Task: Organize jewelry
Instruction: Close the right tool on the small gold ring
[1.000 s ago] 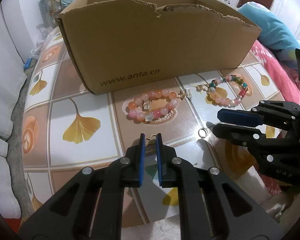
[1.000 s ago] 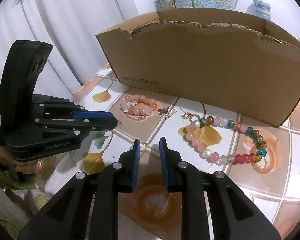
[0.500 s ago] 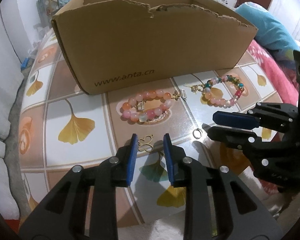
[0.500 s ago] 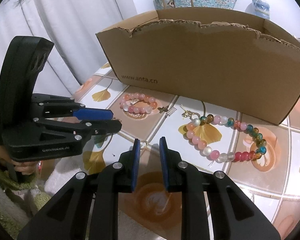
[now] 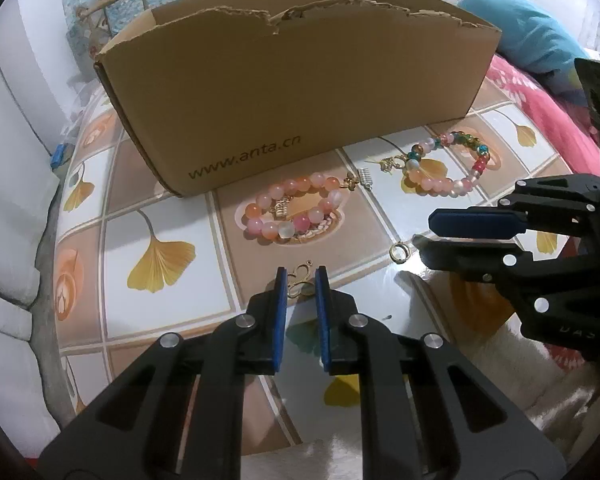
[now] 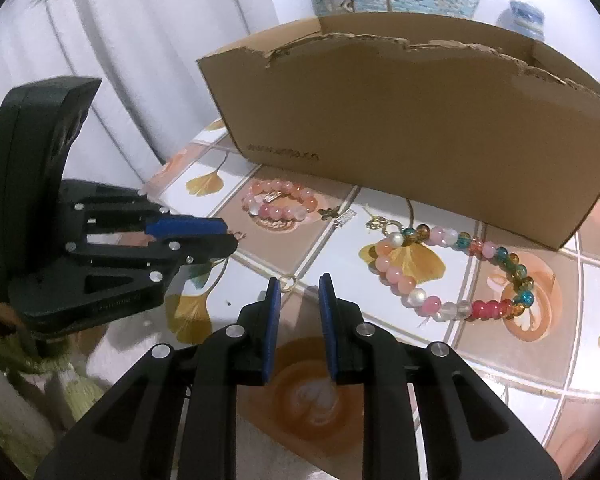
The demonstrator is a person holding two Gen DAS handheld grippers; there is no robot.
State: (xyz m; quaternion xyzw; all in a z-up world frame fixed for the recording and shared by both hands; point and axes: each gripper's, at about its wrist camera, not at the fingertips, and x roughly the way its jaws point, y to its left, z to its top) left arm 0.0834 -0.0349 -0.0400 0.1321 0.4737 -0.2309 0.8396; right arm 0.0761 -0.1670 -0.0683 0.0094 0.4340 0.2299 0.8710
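A small gold charm (image 5: 301, 278) lies on the table between the fingertips of my left gripper (image 5: 301, 280), whose jaws stand slightly apart around it. A pink bead bracelet (image 5: 293, 213) lies just beyond, in front of the cardboard box (image 5: 300, 92). A multicolour bead bracelet (image 5: 446, 170) lies to the right. A small gold ring (image 5: 398, 253) lies by the tips of my right gripper (image 5: 424, 230). In the right wrist view my right gripper (image 6: 298, 280) is open just behind that ring (image 6: 286, 284), and my left gripper (image 6: 230, 236) shows at left.
The open cardboard box (image 6: 412, 128) stands at the back of the tiled table (image 5: 164, 216). Small gold and silver charms (image 5: 358, 180) lie between the two bracelets. A pink and blue bedding pile (image 5: 540, 92) lies off the table's right edge.
My left gripper opened off the gold charm, then narrowed again around it. Both grippers shifted a little nearer to the box. The charm stays on the table.
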